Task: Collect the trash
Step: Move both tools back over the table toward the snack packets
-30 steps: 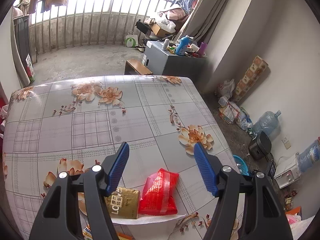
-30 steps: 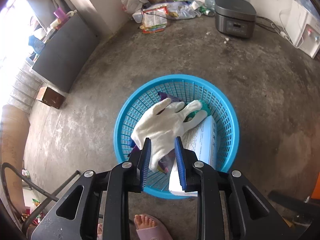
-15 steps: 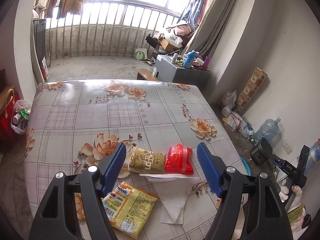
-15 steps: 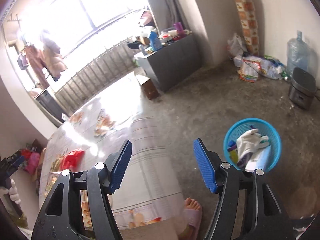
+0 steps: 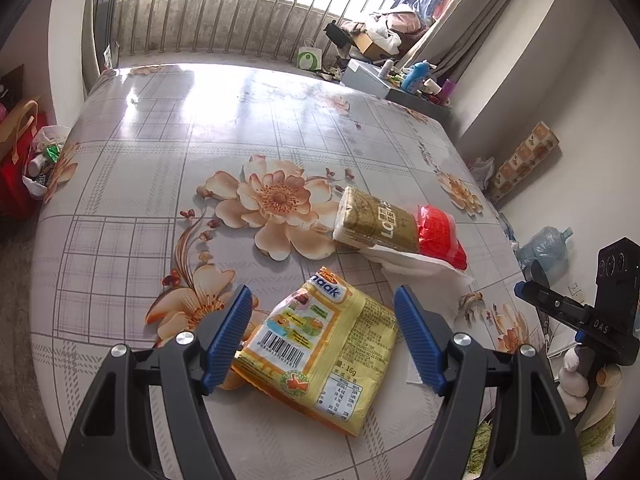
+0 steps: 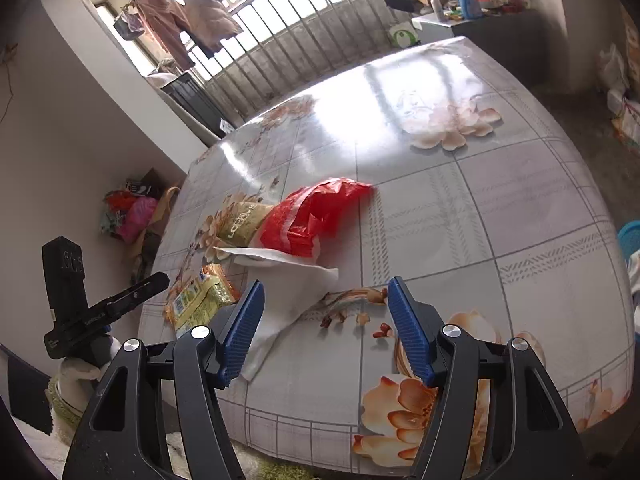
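Lying on the table [image 5: 132, 168], the yellow snack wrapper [image 5: 320, 356] now sits between the left gripper [image 5: 322, 340]'s wide, empty jaws, gold packet [image 5: 376, 220] and red bag [image 5: 440, 232] at one o'clock. Back from the basket, the right gripper [image 6: 326, 330], jaws just opened and empty, faces the white tissue [image 6: 288, 296] at eleven o'clock: both can grab next.

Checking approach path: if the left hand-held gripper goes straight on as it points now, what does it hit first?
Most likely the yellow snack packet, lying flat on the table between the open fingers of the left hand-held gripper. Nothing seems to lie in between, though depth is uncertain.
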